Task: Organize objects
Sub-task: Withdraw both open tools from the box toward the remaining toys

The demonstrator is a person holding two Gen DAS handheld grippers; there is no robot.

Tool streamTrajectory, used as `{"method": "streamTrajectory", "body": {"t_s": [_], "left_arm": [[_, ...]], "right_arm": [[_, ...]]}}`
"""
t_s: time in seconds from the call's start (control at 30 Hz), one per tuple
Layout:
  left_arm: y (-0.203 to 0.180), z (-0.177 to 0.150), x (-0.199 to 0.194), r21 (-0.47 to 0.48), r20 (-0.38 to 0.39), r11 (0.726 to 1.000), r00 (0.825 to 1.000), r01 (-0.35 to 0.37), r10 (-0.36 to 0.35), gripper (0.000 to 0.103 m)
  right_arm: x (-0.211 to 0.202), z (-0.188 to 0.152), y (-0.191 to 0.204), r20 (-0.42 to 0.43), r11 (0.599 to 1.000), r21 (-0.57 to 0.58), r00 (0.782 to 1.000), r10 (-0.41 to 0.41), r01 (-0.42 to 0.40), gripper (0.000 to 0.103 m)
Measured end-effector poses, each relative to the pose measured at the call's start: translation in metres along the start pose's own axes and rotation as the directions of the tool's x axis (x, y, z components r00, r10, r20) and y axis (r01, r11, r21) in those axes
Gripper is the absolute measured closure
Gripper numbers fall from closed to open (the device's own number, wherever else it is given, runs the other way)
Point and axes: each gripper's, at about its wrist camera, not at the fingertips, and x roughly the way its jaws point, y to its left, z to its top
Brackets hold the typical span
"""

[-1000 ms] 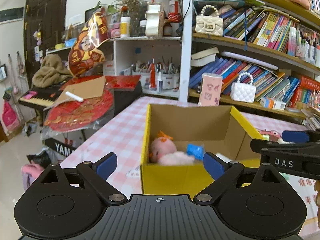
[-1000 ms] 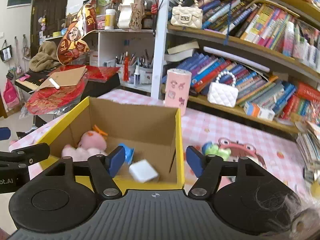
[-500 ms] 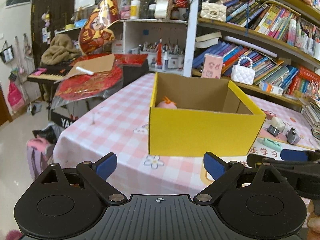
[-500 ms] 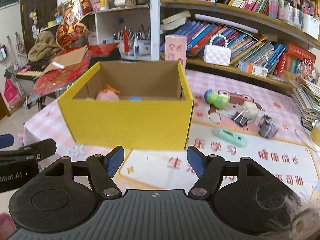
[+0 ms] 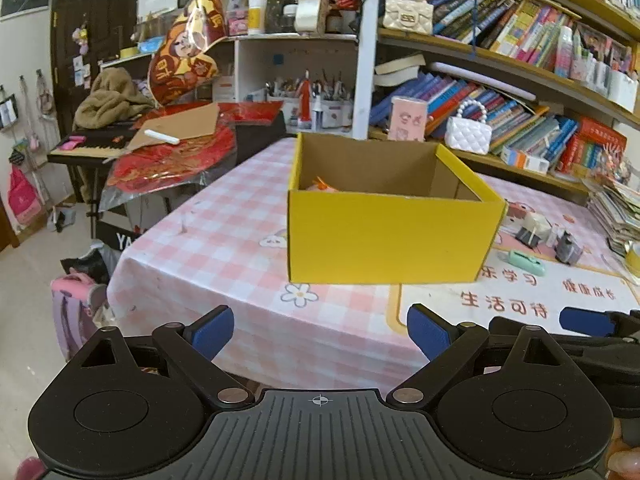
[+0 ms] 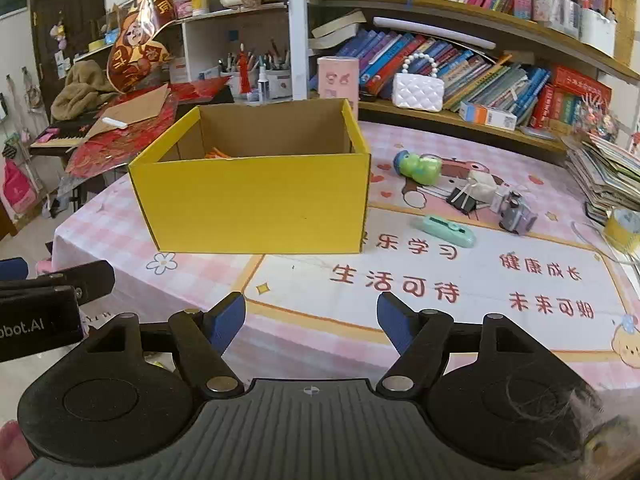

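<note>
Grippers: left gripper (image 5: 320, 332) has its jaws spread wide with nothing between them; right gripper (image 6: 311, 320) has its jaws opening, also empty, and both hang at the table's near edge, well short of the box.
Box: yellow cardboard box (image 6: 256, 200), open-topped, brown inside, with a bit of pink and orange toy (image 5: 322, 186) peeping over its near wall.
Loose things: to the right of the box lie a mint-green case (image 6: 448, 231), a small grey toy (image 6: 516, 212), a black clip (image 6: 464, 199) and, farther back, a green toy (image 6: 418, 166).
Surface: table (image 5: 224, 240) under a pink checked cloth left of the box, with a printed mat (image 6: 460, 280) right of it.
Room: behind the box, shelves crammed with books (image 6: 480, 68); a white handbag (image 6: 418, 90) stands there; a keyboard (image 5: 86, 148) sits far left of the box.
</note>
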Motion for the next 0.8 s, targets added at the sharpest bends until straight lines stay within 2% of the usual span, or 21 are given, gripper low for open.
{"method": "streamTrajectory", "body": {"t_s": [0.47,0.8], "left_arm": [[-0.010,-0.012,-0.002,0.015,-0.040,0.998,0.997,0.063,-0.062,0.008],[-0.037,-0.015,0.012,0.062,-0.105,0.987,0.984,0.150,-0.143,0.008]], "right_arm": [[-0.016,-0.017,-0.011,-0.033,0.999,0.011,0.998,-0.049,0.049,0.030],[-0.023,-0.025,-0.035,-0.055,0.990,0.059,0.991,-0.123,0.126,0.028]]}}
